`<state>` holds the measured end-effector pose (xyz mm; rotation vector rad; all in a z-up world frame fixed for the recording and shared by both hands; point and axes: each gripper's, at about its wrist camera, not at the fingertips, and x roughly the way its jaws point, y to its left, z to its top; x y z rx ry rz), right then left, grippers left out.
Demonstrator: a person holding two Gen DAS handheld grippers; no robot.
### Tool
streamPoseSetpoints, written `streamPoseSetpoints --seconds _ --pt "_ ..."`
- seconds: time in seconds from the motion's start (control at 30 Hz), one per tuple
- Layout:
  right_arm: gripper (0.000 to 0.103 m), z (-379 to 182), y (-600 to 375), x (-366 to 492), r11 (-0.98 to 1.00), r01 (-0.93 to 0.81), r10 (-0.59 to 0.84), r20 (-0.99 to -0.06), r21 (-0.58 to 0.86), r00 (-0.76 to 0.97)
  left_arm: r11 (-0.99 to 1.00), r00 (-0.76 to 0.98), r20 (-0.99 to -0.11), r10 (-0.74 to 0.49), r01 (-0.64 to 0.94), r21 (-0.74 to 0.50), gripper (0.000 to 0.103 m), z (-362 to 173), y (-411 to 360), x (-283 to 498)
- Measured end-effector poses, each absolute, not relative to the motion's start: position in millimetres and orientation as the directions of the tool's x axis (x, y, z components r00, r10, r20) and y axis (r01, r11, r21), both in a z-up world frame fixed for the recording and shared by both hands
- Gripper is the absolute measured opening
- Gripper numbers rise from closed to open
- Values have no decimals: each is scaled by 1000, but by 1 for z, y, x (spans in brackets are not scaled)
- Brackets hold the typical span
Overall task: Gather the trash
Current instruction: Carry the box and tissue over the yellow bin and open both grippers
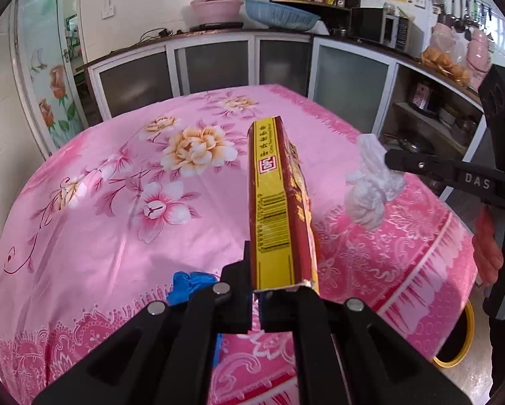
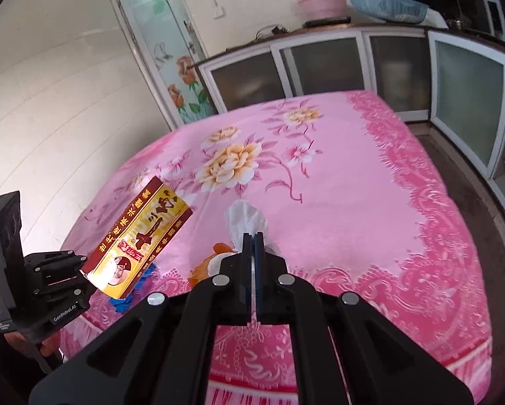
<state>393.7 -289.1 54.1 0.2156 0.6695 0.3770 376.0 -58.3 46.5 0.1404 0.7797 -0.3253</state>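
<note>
My left gripper (image 1: 279, 287) is shut on the near end of a flattened red and yellow carton (image 1: 276, 202), which juts up and away over the pink flowered tablecloth (image 1: 117, 185). From the right wrist view the same carton (image 2: 137, 239) hangs at the left in the left gripper (image 2: 83, 271). My right gripper (image 2: 253, 236) is shut on a crumpled white tissue (image 2: 245, 217), lifted off the cloth. In the left wrist view that tissue (image 1: 370, 182) dangles from the right gripper (image 1: 387, 158) at the right. A blue glove (image 1: 188, 285) lies on the cloth near the front edge.
An orange and white scrap (image 2: 208, 265) lies beside the blue glove (image 2: 127, 300). A yellow-rimmed bin (image 1: 455, 337) stands on the floor right of the table. Kitchen cabinets (image 1: 215, 64) run behind, with a pink basin (image 1: 215, 8) and a blue basket (image 1: 283, 15) on top.
</note>
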Motion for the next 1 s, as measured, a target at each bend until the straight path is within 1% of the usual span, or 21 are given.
streamPoseSetpoints --seconds 0.1,0.2,0.4,0.6,0.7,0.83,1.0 --pt "1 61 -309 363 923 -242 374 -549 300 747 922 668 -690 -279 387 2 2 56 -68 358" --pt "1 65 -342 321 941 -173 312 -548 290 776 898 658 -675 -332 440 -12 2 61 -85 342" --pt "1 62 -421 225 964 34 125 -561 264 818 804 586 -665 -464 594 -38 2 61 -155 300" --pt "1 30 -493 133 942 257 -64 -633 218 771 651 432 -689 -582 755 -77 2 47 -253 253" --pt "1 0 -523 93 909 355 -116 -684 219 720 572 350 -720 -599 817 -79 2 32 -307 229" --pt "1 -40 -551 54 865 445 -147 -732 230 665 469 253 -765 -592 880 -72 2 5 -373 197" --pt "1 -89 -572 30 820 509 -127 -783 263 609 396 182 -823 -538 917 -56 2 -35 -427 170"
